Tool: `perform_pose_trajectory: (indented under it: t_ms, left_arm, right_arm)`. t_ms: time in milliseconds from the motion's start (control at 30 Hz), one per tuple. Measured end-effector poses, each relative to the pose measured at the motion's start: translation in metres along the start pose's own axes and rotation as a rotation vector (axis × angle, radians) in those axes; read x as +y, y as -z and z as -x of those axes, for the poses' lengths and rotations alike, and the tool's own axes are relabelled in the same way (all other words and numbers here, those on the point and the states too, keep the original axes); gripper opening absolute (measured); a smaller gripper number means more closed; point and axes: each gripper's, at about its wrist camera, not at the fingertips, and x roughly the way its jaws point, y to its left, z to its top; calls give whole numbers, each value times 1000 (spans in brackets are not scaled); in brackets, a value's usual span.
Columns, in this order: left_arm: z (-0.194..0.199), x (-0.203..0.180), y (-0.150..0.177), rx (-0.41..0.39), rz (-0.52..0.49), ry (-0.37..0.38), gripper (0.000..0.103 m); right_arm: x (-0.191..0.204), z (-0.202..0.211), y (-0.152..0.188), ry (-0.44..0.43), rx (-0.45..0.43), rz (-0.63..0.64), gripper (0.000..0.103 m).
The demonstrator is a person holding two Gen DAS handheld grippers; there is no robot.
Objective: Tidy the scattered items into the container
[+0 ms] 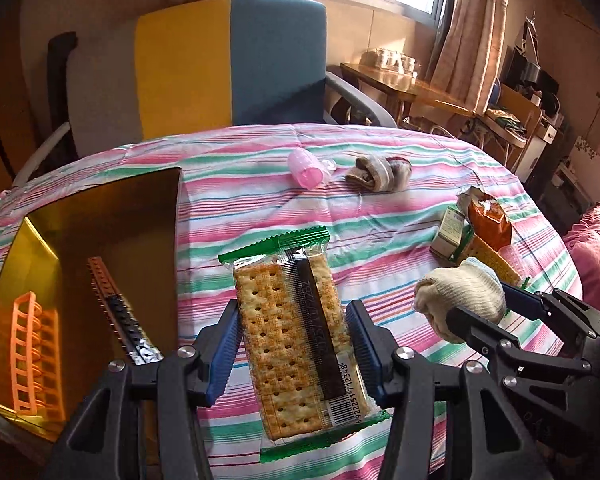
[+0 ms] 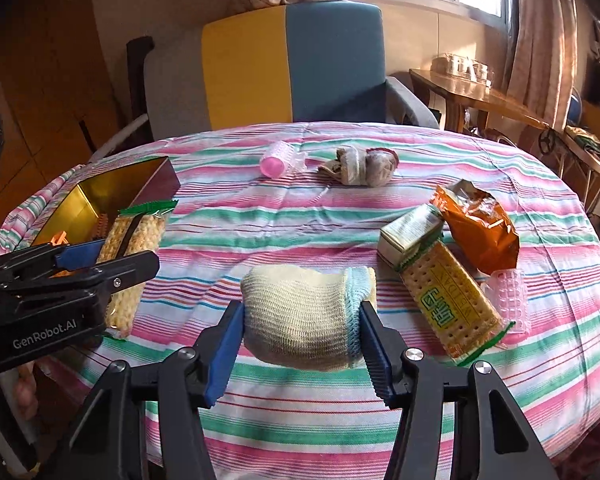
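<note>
Left wrist view shows the left gripper [image 1: 292, 344] clamping a cracker packet [image 1: 296, 340] lengthwise, gold box [image 1: 100, 216] just leftward; the right gripper [image 2: 302, 336] grips a rolled sock [image 2: 300, 316].

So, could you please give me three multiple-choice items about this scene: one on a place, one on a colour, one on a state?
1. Where is the gold container?
A. on the table's left side
B. on the chair
C. on the floor

2. What colour is the cracker packet edging?
A. red
B. green
C. blue

3. What does the right gripper hold?
A. nothing
B. a cup
C. a rolled cream sock

Answers: 1 A, it sits left on the striped cloth; 2 B, green sealed ends; 3 C, the sock is pinched between both pads.
</note>
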Motion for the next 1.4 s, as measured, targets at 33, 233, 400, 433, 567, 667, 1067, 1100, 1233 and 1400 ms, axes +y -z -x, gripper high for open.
perform_pose_trajectory:
  t_ms: [33, 233, 400, 433, 567, 667, 1067, 1100, 1233, 1400]
  left_arm:
    - [4, 5, 0, -9, 5, -20, 53]
    - [22, 45, 2, -38, 68, -115, 53]
    - [32, 82, 8, -48, 138, -181, 53]
    - [34, 89, 9, -51, 152, -193, 53]
    - [41, 117, 16, -61, 199, -241, 53]
    - [45, 136, 20, -65, 222, -273, 53]
    - [46, 196, 36, -58, 304, -374, 53]
    - [45, 199, 37, -56, 307, -383, 53]
    - [39, 216, 43, -36, 347, -390, 53]
    - [29, 225, 45, -18, 358, -391, 54]
  right_arm:
    - [5, 0, -3, -9, -6, 7, 57]
    - [37, -1, -23, -61, -42, 50, 57]
    - [71, -4, -40, -107, -64, 98, 57]
    - [79, -5, -43, -117, -67, 111, 57]
    - [114, -10, -55, -156, -79, 160, 57]
    - [139, -14, -65, -186, -87, 198, 57]
    - [212, -46, -77, -227, -54, 271, 57]
    - [213, -49, -76, -228, -47, 272, 57]
    - [220, -63, -75, -232, -18, 278, 57]
    - [229, -79, -73, -236, 19, 286, 57]
